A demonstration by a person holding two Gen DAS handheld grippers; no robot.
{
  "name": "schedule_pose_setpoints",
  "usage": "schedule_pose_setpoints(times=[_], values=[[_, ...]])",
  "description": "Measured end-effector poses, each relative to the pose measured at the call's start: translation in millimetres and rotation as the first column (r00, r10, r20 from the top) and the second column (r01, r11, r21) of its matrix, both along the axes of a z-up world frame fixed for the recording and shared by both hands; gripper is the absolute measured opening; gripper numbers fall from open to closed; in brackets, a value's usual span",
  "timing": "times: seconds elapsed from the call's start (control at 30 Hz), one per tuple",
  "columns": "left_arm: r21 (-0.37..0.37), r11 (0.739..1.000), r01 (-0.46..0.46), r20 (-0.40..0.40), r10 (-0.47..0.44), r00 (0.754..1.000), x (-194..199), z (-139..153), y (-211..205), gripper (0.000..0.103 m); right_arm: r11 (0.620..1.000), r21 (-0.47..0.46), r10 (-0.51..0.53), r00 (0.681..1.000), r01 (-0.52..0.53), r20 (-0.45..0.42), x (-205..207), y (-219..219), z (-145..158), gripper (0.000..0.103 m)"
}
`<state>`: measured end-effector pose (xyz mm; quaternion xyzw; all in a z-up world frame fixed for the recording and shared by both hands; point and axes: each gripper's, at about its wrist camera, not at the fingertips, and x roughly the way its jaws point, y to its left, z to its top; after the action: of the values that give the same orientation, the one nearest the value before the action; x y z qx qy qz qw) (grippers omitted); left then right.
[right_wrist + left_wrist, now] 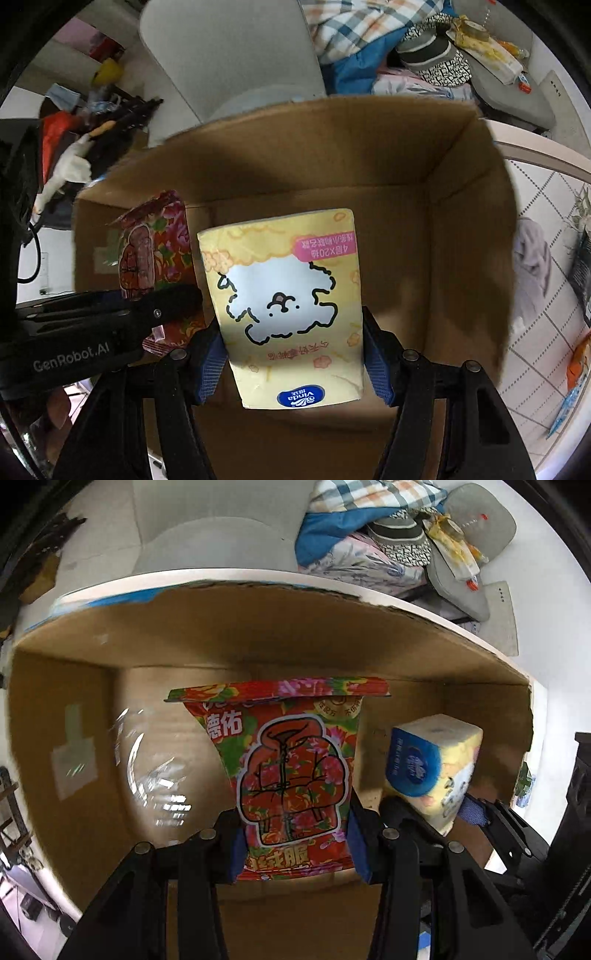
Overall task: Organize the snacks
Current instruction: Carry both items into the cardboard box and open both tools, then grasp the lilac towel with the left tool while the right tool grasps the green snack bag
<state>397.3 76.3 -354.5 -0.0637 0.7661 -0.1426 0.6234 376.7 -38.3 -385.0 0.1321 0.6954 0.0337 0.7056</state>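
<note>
My left gripper (pixel 295 845) is shut on a red floral packet (pixel 291 768) printed with a padded jacket, held upright inside an open cardboard box (pixel 258 635). My right gripper (pixel 293 363) is shut on a yellow Vinda tissue pack (pixel 288 302) with a white dog drawing, held over the same box (pixel 461 229). In the left wrist view the tissue pack (pixel 436 764) hangs to the right of the packet. Seen from the right wrist, the floral packet (pixel 162 240) and the left gripper body (pixel 92 332) are at the left.
A clear plastic item (pixel 155 775) lies on the box floor at left. The box stands on a white table (pixel 424 607). Behind it are a grey chair (pixel 229 55) and a pile of clothes and cushions (pixel 406 48). Tiled floor (pixel 546 295) shows at right.
</note>
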Motion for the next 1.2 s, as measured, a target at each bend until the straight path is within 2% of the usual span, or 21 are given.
schedule_pose_setpoints(times=[0.07,0.13,0.3,0.4,0.47,0.5,0.57,0.63,0.8,1.07,1.2], values=[[-0.013,1.0,0.021,-0.01,-0.021,1.0,5,-3,-1,0.043,1.0,-0.005,0.005,1.0,-0.005,-0.009,4,2,-8,0.067],[0.004,0.999,0.035,-0.01,-0.035,0.999,9,-5,-4,0.043,1.0,-0.011,0.011,1.0,-0.011,-0.004,7,3,-12,0.068],[0.018,1.0,0.009,-0.02,-0.008,1.0,10,-8,7,0.045,1.0,0.003,0.017,1.0,-0.017,-0.005,13,3,-19,0.069],[0.037,0.999,0.015,0.002,-0.015,1.0,7,-2,12,0.06,1.0,-0.025,0.013,1.0,-0.013,0.011,9,0,-13,0.079],[0.063,0.998,0.023,0.035,-0.025,0.999,2,5,16,0.073,1.0,-0.026,0.014,1.0,-0.014,0.016,5,-2,-8,0.082],[0.065,0.998,0.023,0.049,-0.027,0.998,0,9,19,0.076,0.999,-0.034,0.015,1.0,-0.015,0.016,4,-2,-5,0.084],[0.075,0.997,0.015,0.076,-0.021,0.997,-7,16,24,0.086,0.998,-0.056,0.027,0.999,-0.026,0.029,1,-3,3,0.097],[0.088,0.996,-0.005,0.117,-0.005,0.993,-15,26,31,0.099,0.995,-0.089,0.046,0.998,-0.042,0.044,-8,-3,15,0.103],[0.122,0.992,-0.044,0.202,0.019,0.979,-38,46,42,0.101,0.985,-0.16,0.073,0.995,-0.06,0.072,-32,0,40,0.103],[0.16,0.985,-0.057,0.307,0.006,0.952,-89,81,46,0.101,0.984,-0.167,0.078,0.993,-0.062,0.091,-79,5,78,0.103],[0.186,0.981,-0.064,0.362,-0.008,0.932,-109,102,45,0.101,0.982,-0.182,0.075,0.989,-0.051,0.13,-103,5,98,0.103]])
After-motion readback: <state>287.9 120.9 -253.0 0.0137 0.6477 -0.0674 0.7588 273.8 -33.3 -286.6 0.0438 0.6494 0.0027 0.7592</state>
